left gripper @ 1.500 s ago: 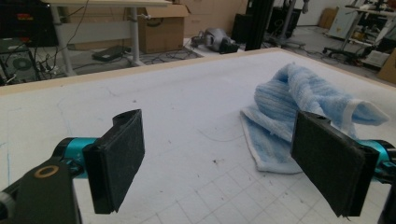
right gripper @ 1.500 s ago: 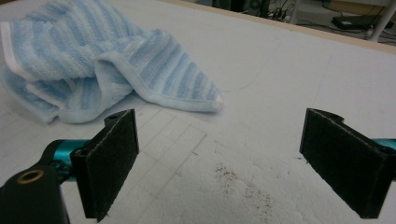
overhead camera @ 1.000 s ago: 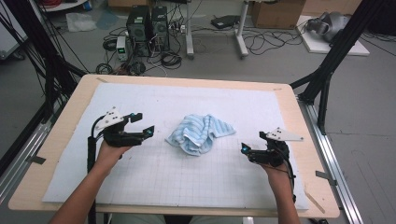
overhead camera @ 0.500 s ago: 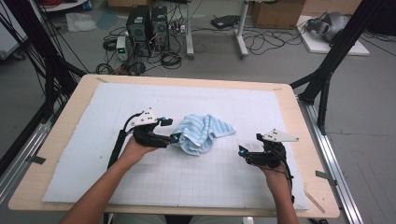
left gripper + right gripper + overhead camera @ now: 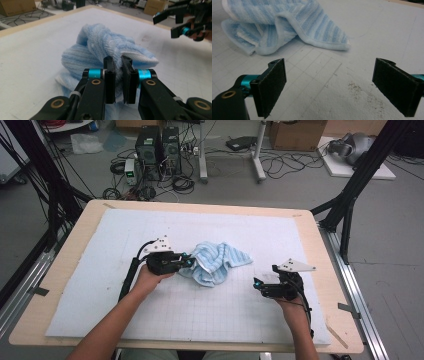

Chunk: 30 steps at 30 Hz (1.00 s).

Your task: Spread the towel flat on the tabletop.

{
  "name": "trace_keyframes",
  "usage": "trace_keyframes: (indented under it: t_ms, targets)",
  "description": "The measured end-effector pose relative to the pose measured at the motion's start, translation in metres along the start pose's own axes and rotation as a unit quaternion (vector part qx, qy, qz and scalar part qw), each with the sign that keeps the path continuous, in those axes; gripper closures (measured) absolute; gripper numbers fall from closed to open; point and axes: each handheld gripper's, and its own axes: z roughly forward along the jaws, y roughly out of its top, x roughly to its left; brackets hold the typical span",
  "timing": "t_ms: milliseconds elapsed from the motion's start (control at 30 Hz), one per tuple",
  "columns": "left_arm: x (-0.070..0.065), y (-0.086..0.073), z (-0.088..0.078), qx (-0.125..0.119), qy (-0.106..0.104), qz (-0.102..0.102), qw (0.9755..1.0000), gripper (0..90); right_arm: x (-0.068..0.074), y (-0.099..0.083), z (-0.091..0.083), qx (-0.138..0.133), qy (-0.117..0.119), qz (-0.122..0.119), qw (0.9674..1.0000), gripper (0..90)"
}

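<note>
Near the middle of the white gridded mat (image 5: 100, 290), a little toward its far edge, lies the crumpled blue-and-white striped towel (image 5: 216, 262). It is terry cloth, bunched in soft folds, so I would judge it light, limp and not at all fragile: it will sag and trail from wherever it is lifted, and nothing about it looks slippery.

The left gripper (image 5: 186, 262) is at the towel's left side. Its jaws have just been closing, and in the left gripper view they stand nearly together with a fold of the cloth (image 5: 119, 65) pinched between the pads, close to a white hemmed edge. That seems a fair hold, though a fold from the heap may drag the rest up in a lump; a hemmed corner would open it out better.

The right gripper (image 5: 259, 285) rests toward the mat's right edge and near side, apart from the towel, with its jaws wide apart and nothing between them. Ahead of it, the right gripper view shows a hemmed corner (image 5: 343, 45) lying flat on the mat, which looks the natural place for it to take hold.
</note>
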Motion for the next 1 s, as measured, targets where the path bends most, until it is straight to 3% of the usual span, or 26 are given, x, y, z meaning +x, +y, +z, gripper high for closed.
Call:
trace_keyframes:
  t_ms: [67, 167, 200, 267, 467, 633, 700, 767, 833, 867, 900, 933, 967, 1000]
  targets:
    - [0.004, 0.003, -0.009, -0.012, 0.021, 0.002, 0.9997, 82.2, 0.001, 0.000, 0.001, -0.003, 0.002, 0.001, 1.0000, 10.9]
    - [0.008, 0.003, -0.015, -0.021, 0.035, -0.008, 0.9991, 82.3, 0.006, 0.003, 0.005, -0.012, 0.006, 0.005, 0.9999, 10.9]
    - [0.012, 0.004, -0.020, -0.029, 0.053, -0.013, 0.9981, 82.3, 0.008, 0.004, 0.007, -0.014, 0.008, 0.001, 0.9999, 10.9]
    - [0.016, 0.004, -0.024, -0.038, 0.066, -0.018, 0.9969, 82.2, 0.015, 0.007, 0.012, -0.015, 0.014, -0.002, 0.9998, 10.9]
    - [0.028, -0.001, -0.030, -0.030, 0.102, -0.047, 0.9932, 82.0, 0.030, 0.014, 0.028, -0.019, 0.048, -0.015, 0.9986, 10.9]
    - [0.034, -0.003, -0.033, -0.033, 0.120, -0.056, 0.9906, 82.3, 0.049, 0.021, 0.044, -0.003, 0.065, -0.039, 0.9971, 11.1]
    - [0.039, -0.004, -0.038, -0.033, 0.152, -0.064, 0.9857, 82.5, 0.053, 0.022, 0.051, 0.006, 0.066, -0.052, 0.9964, 17.6]
    - [0.045, -0.007, -0.042, -0.026, 0.184, -0.075, 0.9797, 82.7, 0.053, 0.022, 0.058, 0.017, 0.072, -0.052, 0.9959, 18.4]
    - [0.050, -0.011, -0.044, 0.000, 0.212, -0.076, 0.9744, 82.0, 0.054, 0.021, 0.061, 0.025, 0.075, -0.053, 0.9954, 19.6]
    - [0.050, -0.011, -0.044, 0.000, 0.212, -0.076, 0.9744, 76.7, 0.055, 0.021, 0.061, 0.028, 0.077, -0.056, 0.9951, 19.8]
    - [0.053, -0.014, -0.044, 0.011, 0.229, -0.083, 0.9698, 64.4, 0.055, 0.021, 0.060, 0.028, 0.076, -0.058, 0.9950, 19.8]
    - [0.054, -0.014, -0.046, 0.012, 0.239, -0.089, 0.9669, 53.3, 0.055, 0.021, 0.060, 0.027, 0.076, -0.056, 0.9952, 19.8]
    - [0.053, -0.013, -0.047, 0.009, 0.241, -0.092, 0.9660, 45.5, 0.053, 0.021, 0.059, 0.025, 0.074, -0.056, 0.9954, 19.7]
    - [0.051, -0.011, -0.048, 0.000, 0.234, -0.087, 0.9683, 44.0, 0.053, 0.021, 0.058, 0.026, 0.074, -0.050, 0.9957, 19.7]
